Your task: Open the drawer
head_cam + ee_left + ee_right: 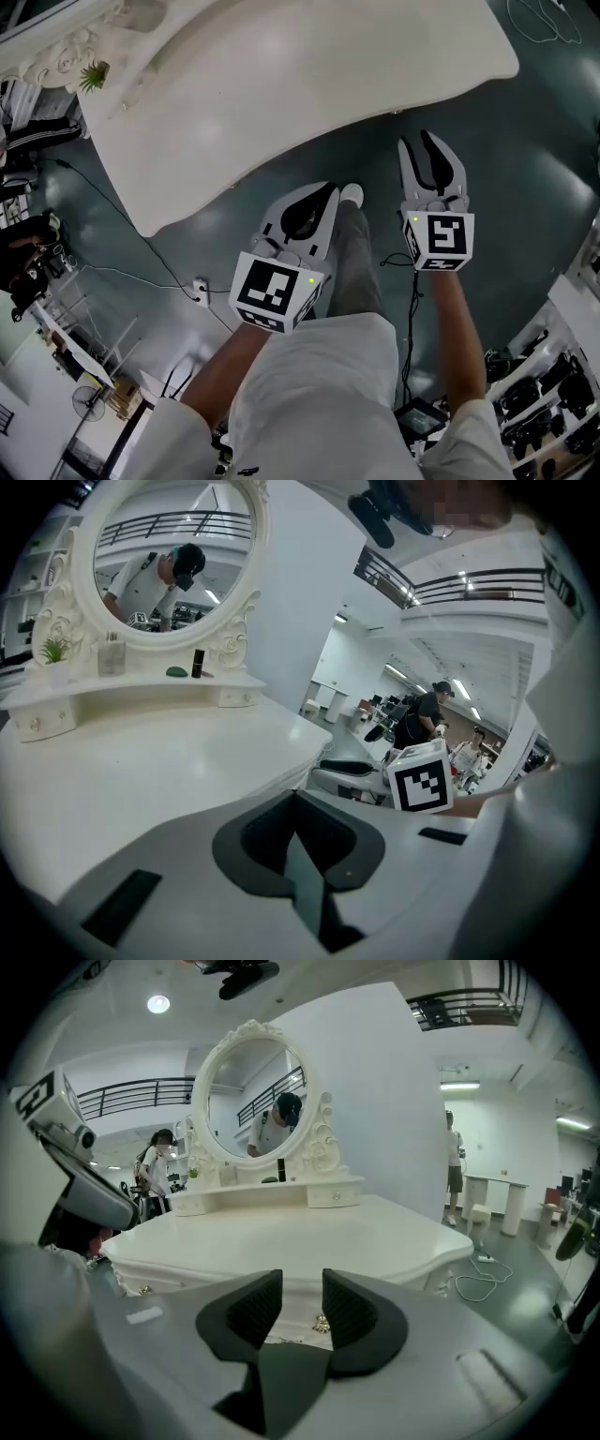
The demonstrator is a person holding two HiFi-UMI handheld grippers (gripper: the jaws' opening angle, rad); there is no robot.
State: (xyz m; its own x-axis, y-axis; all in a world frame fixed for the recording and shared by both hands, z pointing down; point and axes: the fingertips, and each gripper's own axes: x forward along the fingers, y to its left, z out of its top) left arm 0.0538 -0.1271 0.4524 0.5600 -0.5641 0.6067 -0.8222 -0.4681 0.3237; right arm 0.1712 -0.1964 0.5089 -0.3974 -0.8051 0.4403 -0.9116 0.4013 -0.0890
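Observation:
The white vanity table (281, 75) fills the top of the head view, and both grippers hang over the floor in front of its curved edge. In the right gripper view the drawer front (300, 1309) sits just under the tabletop, and its brass knob (322, 1322) shows through the gap of the jaws. My right gripper (292, 1293) (429, 150) is open, short of the knob and touching nothing. My left gripper (319, 197) (296, 822) is shut on nothing, its pads meeting, and it points across the tabletop (141, 761) towards the oval mirror (173, 555).
A small plant (94, 75) and bottles stand on the table's raised shelf (272, 1190), which has small drawers. Cables and a power strip (200, 291) lie on the grey floor. Shelves of equipment (553, 394) stand at the right. People stand in the background.

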